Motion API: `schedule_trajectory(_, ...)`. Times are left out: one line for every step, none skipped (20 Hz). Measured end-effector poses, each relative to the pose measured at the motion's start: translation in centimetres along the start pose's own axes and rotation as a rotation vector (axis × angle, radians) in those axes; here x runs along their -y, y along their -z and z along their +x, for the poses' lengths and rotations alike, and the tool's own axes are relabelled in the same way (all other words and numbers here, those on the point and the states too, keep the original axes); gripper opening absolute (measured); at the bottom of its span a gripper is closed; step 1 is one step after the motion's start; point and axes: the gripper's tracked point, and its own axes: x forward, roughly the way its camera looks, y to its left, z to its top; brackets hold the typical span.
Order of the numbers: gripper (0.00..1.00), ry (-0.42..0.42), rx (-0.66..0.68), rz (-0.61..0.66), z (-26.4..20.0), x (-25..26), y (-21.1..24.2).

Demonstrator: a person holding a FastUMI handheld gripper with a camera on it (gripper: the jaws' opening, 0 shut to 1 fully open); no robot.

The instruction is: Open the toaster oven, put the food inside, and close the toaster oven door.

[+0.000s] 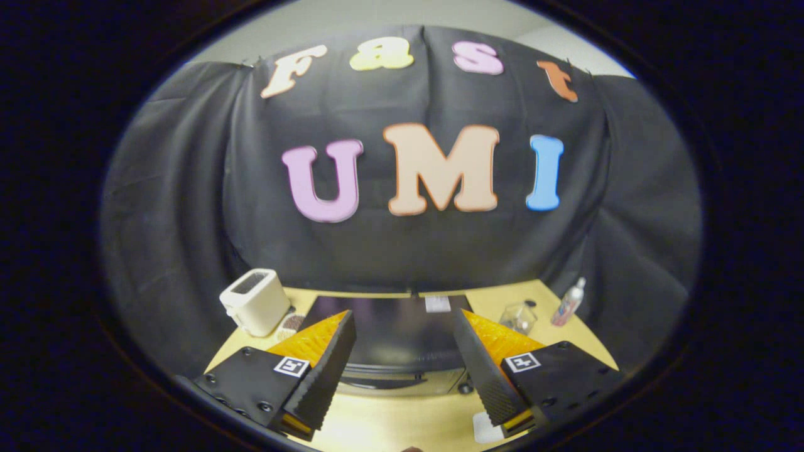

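- Hovering above the front part of the bench (389, 420), the gripper (405, 364) has its jaws wide apart with nothing held between them.
- Just ahead, seen between the fingers, the dark toaster oven (402, 339) sits at the middle of the bench, back toward the rear edge.
- A cream toaster (254, 301) stands at the rear left corner, a small round item (290, 325) just beside it.
- Near the rear right corner stand a clear jar (518, 319) and a small bottle (568, 303).
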Motion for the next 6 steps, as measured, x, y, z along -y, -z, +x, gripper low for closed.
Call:
schedule_trajectory(0.97,-0.015,0.042,0.004,-0.6,-0.1,-1.4)
schedule_trajectory(0.97,-0.027,0.077,0.01,-0.9,-0.5,-3.0)
schedule_trajectory(0.97,-0.039,0.11,0.013,-1.3,-0.5,-3.9)
schedule_trajectory(0.97,-0.045,0.134,0.014,-1.7,-0.5,-4.6)
schedule_trajectory(0.97,-0.045,0.147,0.01,-2.0,-0.2,-5.1)
schedule_trajectory(0.97,-0.039,0.155,0.007,-2.2,0.1,-5.3)
